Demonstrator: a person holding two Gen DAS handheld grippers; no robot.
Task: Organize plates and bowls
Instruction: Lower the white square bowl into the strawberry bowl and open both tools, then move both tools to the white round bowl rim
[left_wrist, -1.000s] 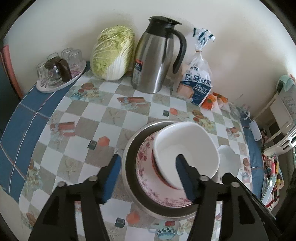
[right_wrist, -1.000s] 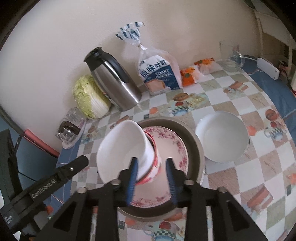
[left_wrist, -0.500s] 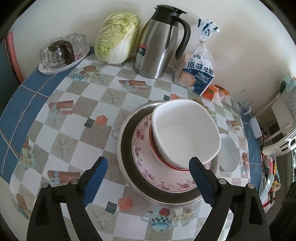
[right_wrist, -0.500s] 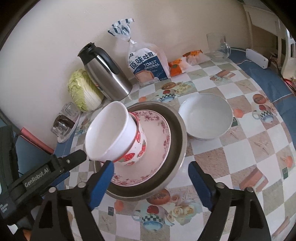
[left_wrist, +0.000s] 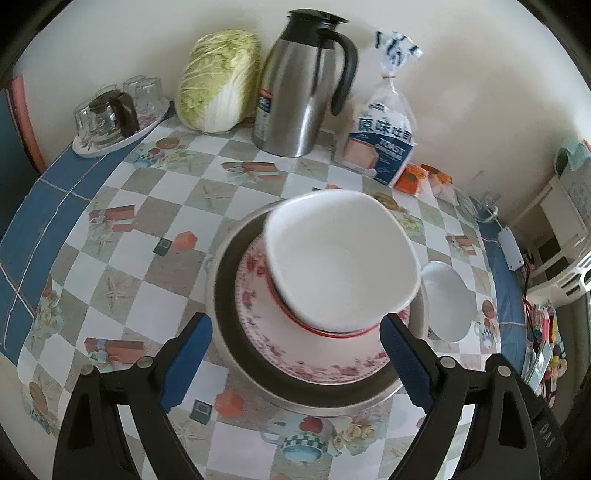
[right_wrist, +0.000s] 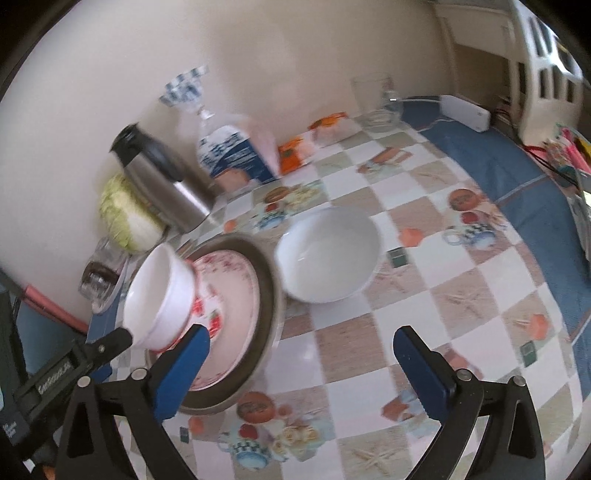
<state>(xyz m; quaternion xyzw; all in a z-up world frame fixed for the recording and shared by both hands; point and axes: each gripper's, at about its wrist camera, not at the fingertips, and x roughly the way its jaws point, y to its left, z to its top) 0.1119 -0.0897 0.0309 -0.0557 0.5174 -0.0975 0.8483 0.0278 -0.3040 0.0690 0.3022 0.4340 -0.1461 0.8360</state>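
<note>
A checkered, glossy oilcloth covers the surface (left_wrist: 122, 266) against a cream wall. Both claws have just opened: the left claw (left_wrist: 295, 354) and right claw (right_wrist: 303, 362) stand spread and empty, having released the white glazed bowl (left_wrist: 340, 266). It rests tilted on the floral plate (left_wrist: 310, 350) inside a round metal pan (left_wrist: 229, 332); a second white bowl (right_wrist: 328, 254) waits beside it.
</note>
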